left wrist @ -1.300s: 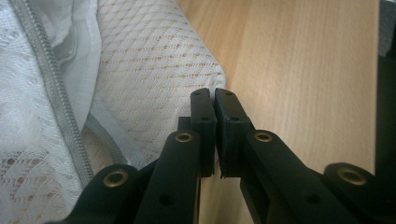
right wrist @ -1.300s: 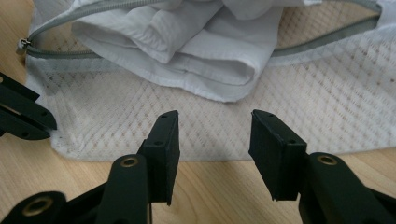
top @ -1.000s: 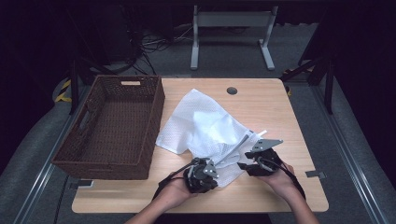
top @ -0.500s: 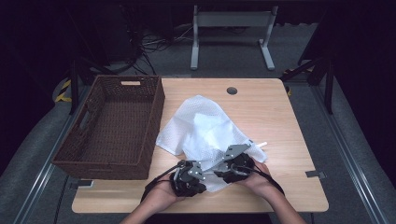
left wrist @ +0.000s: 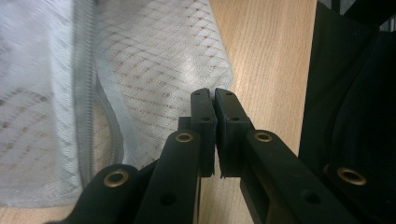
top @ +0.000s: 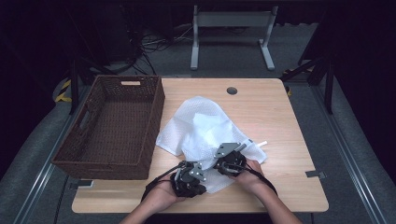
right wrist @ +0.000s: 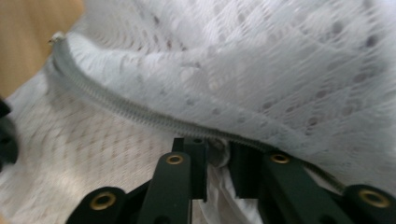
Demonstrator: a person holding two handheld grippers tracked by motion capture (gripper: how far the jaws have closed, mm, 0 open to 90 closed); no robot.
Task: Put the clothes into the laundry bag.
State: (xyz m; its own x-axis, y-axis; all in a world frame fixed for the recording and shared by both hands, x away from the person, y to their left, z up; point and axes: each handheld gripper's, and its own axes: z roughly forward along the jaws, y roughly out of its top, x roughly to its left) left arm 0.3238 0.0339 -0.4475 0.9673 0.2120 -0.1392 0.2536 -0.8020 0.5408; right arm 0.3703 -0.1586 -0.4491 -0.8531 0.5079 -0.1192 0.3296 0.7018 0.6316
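left gripper (left wrist: 214,95) fingers pinch white mesh bag (top: 205,128) corner | right gripper (right wrist: 217,149) fingers just closed on zipper edge

We see our forearms bare, with no sleeves, reaching in at the edge of the wooden table (top: 285,116). Our left gripper (top: 188,178) and right gripper (top: 229,161) are black, each topped by a grey three-cornered plate and trailing a looped black cable. Up close, their black jaws are flat, blocky bars pinned with brass-coloured rivets and small dark screw holes.
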